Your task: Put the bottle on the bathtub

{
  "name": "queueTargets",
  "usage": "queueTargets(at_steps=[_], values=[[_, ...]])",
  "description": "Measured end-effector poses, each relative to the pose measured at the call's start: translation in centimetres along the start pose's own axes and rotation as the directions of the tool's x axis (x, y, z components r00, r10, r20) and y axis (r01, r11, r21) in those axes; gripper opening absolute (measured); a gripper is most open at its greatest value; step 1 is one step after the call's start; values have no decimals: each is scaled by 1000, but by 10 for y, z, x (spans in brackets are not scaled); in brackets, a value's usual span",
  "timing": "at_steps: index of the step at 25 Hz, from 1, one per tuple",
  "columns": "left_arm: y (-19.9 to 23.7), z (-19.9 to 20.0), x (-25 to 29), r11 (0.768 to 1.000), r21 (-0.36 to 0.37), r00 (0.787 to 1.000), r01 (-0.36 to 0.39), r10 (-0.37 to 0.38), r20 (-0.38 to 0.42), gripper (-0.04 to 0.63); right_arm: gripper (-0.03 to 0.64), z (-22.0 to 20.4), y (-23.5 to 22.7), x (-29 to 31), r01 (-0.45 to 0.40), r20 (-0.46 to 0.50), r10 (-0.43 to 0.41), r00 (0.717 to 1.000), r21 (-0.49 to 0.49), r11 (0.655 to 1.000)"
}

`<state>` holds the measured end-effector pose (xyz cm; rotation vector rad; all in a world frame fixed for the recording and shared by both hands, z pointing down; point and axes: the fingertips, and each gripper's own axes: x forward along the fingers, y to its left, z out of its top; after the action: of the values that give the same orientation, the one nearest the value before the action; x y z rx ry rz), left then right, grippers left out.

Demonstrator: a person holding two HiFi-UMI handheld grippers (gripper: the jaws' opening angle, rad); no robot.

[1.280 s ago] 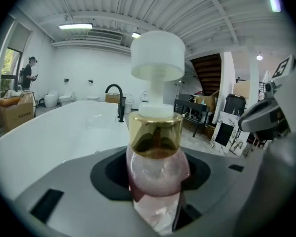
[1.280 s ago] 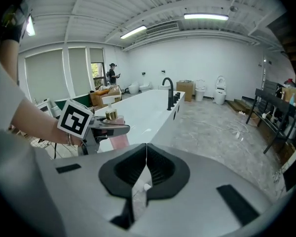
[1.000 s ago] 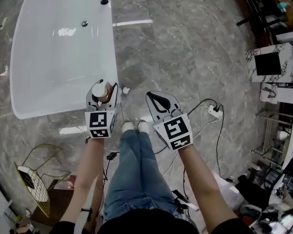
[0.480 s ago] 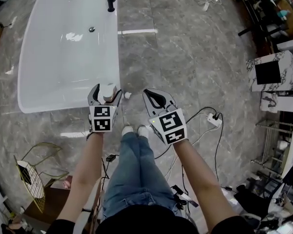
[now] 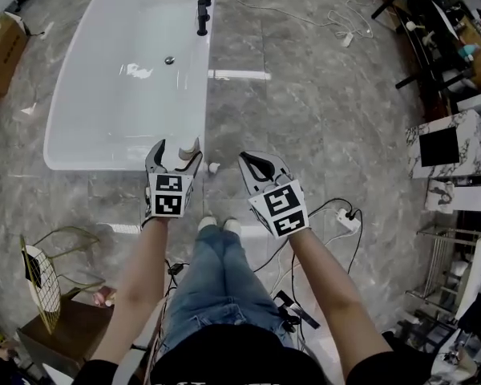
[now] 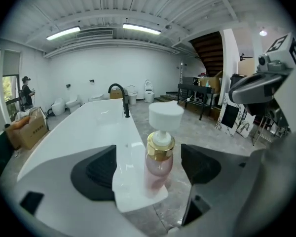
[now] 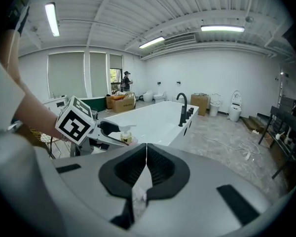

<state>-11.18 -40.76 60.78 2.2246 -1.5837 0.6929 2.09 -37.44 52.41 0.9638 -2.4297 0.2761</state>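
1. The left gripper (image 5: 175, 156) is at the near right corner of the white bathtub (image 5: 116, 115), with its jaws spread wide.
2. The pink pump bottle (image 6: 158, 168) sits between those jaws. It has a gold collar and a white pump head, and it stands upright right on the corner of the tub's rim. There's a gap on both sides, so neither pad is touching it.
3. The right gripper (image 5: 255, 164) is just off to the right over the grey marble floor (image 5: 321, 95), beside the tub and not over it. Its jaws are pressed fully together with nothing between them.
4. A black faucet (image 5: 202, 2) stands on the tub's right edge at the far end, well away from the bottle.
5. Some other stuff is around too: a white power strip (image 5: 349, 217) with its cable lies on the floor to the right, and a gold wire basket (image 5: 42, 277) sits at the lower left.
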Motion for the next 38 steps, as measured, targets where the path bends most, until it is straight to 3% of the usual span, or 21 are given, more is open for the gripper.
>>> queueTargets(at_steps=[6,18,26,31,38], values=[[-6,28,-33,999,32,999,17,-19,47,396,17,26,2,-28,7,42,-5,999,-49,999],[4,86,-92,999,33,984,-2,-4,176,394,17,76,-3,-70,88,131,-81,988,-46,995],[11,126,-124,999,38,961,-33,22,274,394,17,106,5,-93,121,208,-115,971,-16,993],[18,155,-139,999,14,942,-52,44,333,394,17,128,1,-98,155,247,-139,959,-47,987],[20,197,-165,999,28,907,-38,23,420,394,17,164,-7,-117,201,331,-187,925,-9,979]])
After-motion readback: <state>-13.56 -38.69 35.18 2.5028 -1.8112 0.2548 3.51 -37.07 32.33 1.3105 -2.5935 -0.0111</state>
